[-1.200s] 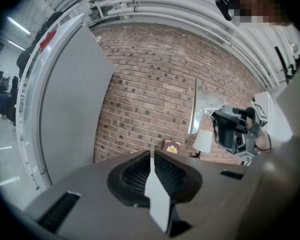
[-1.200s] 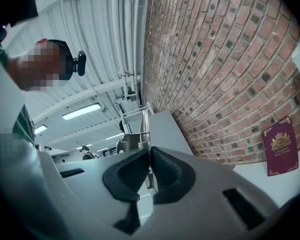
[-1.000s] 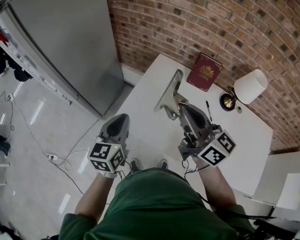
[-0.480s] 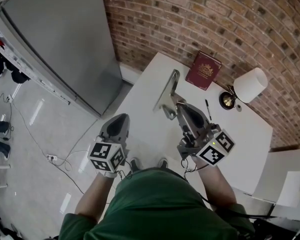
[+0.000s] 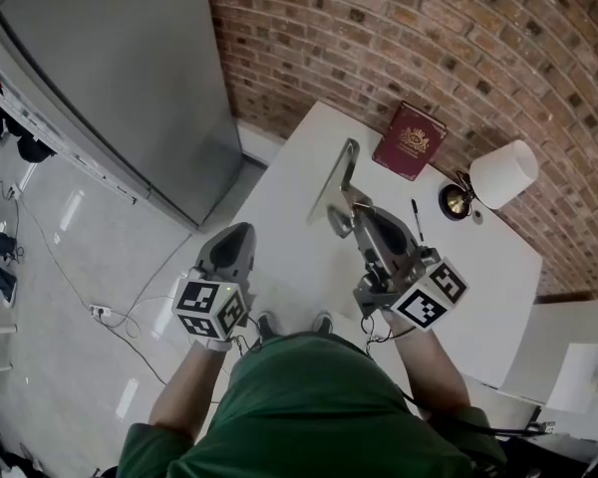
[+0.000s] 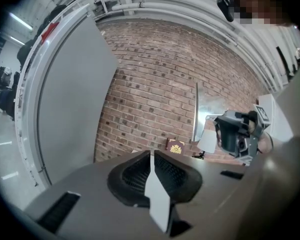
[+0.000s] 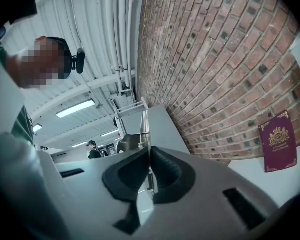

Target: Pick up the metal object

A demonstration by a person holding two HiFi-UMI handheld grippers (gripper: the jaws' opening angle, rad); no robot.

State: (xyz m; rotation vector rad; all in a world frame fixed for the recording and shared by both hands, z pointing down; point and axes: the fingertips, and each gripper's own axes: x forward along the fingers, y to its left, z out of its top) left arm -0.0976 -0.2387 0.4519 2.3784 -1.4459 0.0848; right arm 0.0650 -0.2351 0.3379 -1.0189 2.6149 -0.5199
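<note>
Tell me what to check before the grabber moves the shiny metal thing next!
1. Right gripper shut on the metal object: ok.
2. Metal object off the white table: ok, the left gripper view shows it upright in the air.
3. Left gripper out of the way: ok, jaws together, nothing in them, off to the side.
4. Red book, lamp and pen apart from the metal object: ok.
5. Grip firm enough not to slip: cannot tell.
</note>
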